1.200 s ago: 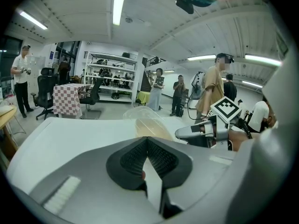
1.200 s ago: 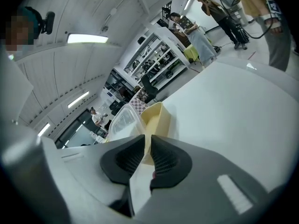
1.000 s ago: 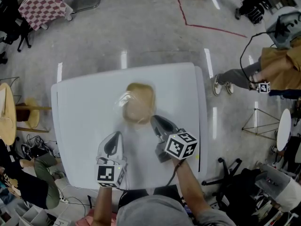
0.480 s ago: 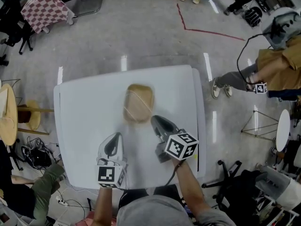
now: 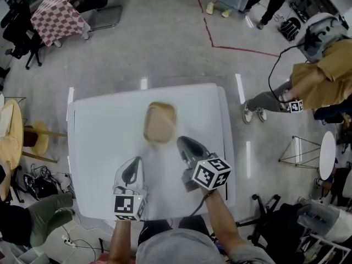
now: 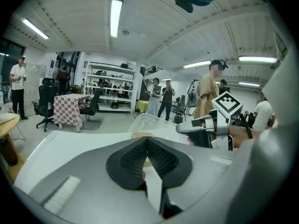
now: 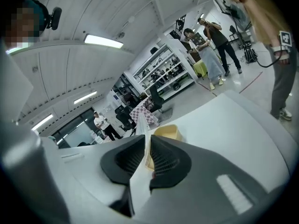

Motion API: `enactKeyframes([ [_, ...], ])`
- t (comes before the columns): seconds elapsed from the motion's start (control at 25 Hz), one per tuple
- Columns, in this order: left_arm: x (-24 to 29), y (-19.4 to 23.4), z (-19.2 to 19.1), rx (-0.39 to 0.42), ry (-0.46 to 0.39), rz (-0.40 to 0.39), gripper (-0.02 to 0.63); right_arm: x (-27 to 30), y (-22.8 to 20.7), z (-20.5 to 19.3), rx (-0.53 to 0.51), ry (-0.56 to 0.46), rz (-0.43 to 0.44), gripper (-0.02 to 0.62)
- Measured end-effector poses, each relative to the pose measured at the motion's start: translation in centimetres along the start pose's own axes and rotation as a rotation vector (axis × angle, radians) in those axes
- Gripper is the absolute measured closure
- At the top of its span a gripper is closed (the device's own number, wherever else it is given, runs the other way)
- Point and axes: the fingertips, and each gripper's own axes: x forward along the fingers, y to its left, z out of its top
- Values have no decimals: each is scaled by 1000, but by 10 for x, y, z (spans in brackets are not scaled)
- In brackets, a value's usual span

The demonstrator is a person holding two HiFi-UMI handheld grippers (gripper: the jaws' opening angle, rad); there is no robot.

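Two grippers are over the white worktop [image 5: 93, 147]. The left gripper [image 5: 133, 161] hangs just short of the tan container [image 5: 160, 122] at mid-worktop, jaws pressed together and empty. The right gripper [image 5: 181, 141] is at the container's near right corner, pinching the thin edge of the clear lid [image 6: 148, 122], which is tilted up.

Tub [image 5: 160, 122] on the counter [image 5: 99, 147] ahead of me, lid [image 6: 147, 122] tilted over it, lid edge between my right gripper's [image 5: 183, 142] jaws, right of the tub, left gripper [image 5: 133, 163] nearer me, leftward.
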Motion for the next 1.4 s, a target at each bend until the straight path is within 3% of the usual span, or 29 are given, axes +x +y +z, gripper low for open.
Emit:
enactKeyframes([
  [0.24, -26, -13, 22, 14, -56, 16, 595, -31, 26, 20, -76, -41, 11, 555],
  [0.72, -70, -53, 73, 33, -176, 64, 595, -106, 66, 58, -323, -136, 7, 555],
  [1.0, -98, -76, 84, 46, -224, 88, 595, -149, 84, 58, -478, -186, -12, 555],
  [1.4, -132, -114, 85, 64, -263, 108, 595, -210, 95, 48, -554, -245, 4, 555],
])
